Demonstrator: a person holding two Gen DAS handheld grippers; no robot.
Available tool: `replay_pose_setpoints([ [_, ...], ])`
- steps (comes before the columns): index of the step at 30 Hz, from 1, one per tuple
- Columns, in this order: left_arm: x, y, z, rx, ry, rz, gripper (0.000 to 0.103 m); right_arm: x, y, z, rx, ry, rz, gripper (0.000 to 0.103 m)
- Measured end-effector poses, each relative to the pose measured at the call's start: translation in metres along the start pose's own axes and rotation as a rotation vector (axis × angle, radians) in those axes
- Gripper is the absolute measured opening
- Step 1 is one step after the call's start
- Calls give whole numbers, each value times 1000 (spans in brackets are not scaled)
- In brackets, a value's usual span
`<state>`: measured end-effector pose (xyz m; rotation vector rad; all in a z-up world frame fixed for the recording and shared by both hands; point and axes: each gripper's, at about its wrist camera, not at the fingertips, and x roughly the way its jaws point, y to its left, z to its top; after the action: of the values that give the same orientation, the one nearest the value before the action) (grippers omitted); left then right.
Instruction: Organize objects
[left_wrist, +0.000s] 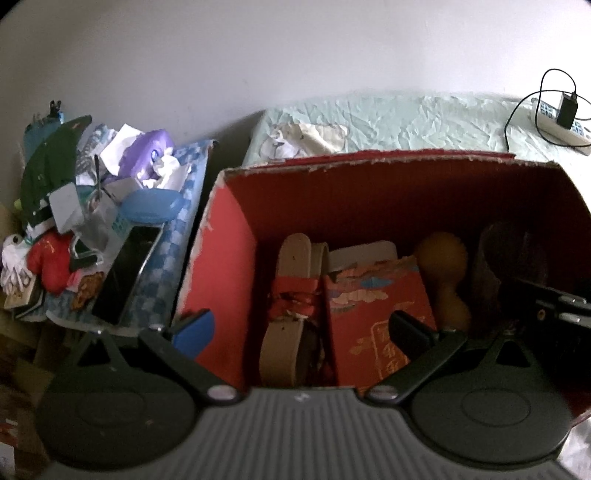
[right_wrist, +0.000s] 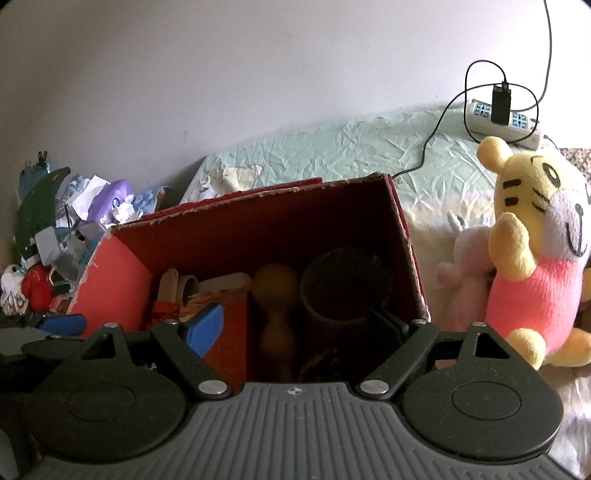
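Box: red cardboard box sits on the bed, open top, right under both my grippers.
Contents: wooden sandal with a red strap at the left, red printed packet beside it, yellow gourd-shaped thing in the middle, dark round cup at the right.
Left gripper: fingers spread wide, nothing between them, poised above the sandal and packet.
Right gripper: fingers apart too, empty, hanging over the gourd and cup.
Still loose: yellow tiger plush stands just outside the box's right wall, a pale pink plush pressed against it.
Clutter: mixed pile of papers, bags and toys left of the box, apart from it.
Cable: black charger cord trails across the bedsheet from a power strip behind the tiger.
Risk: I judge the box nearly full; pushing the tiger in could tip the cup or gourd.
Risk: swinging right, I might snag the cord or knock the pink plush off.
Risk: soft plush may slip from a shallow pinch.
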<state>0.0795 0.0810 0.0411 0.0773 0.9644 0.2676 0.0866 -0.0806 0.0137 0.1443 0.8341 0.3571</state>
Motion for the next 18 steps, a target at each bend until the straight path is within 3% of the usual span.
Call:
replay_pose_setpoints([
  [18,15,-1,3,9,38,-9,101,4,3,0,-44,-16,-9,87],
])
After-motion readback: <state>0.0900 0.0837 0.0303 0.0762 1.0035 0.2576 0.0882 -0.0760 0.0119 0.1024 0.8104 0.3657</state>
